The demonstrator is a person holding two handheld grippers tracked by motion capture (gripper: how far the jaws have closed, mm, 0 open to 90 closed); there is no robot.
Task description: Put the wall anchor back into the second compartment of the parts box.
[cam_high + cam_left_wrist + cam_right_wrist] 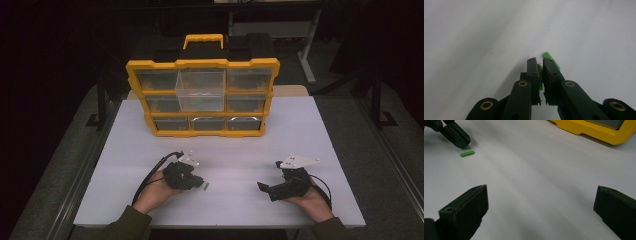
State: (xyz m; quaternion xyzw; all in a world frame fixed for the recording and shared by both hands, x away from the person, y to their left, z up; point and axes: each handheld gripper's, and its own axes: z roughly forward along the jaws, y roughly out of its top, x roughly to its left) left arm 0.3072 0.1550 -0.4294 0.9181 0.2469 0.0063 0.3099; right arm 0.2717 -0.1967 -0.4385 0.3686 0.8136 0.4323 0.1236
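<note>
Two small green strips matter here: one green strip (539, 75) is pinched between the nearly closed jaws of your left gripper (200, 183), low and left of centre in the high view, and a second green piece (467, 153) lies on the white table (235, 145) just beside it. Both look light, thin and stiff; grip across the flat faces near the middle. Your right gripper (262, 187) rests wide open, holding nothing.
</note>
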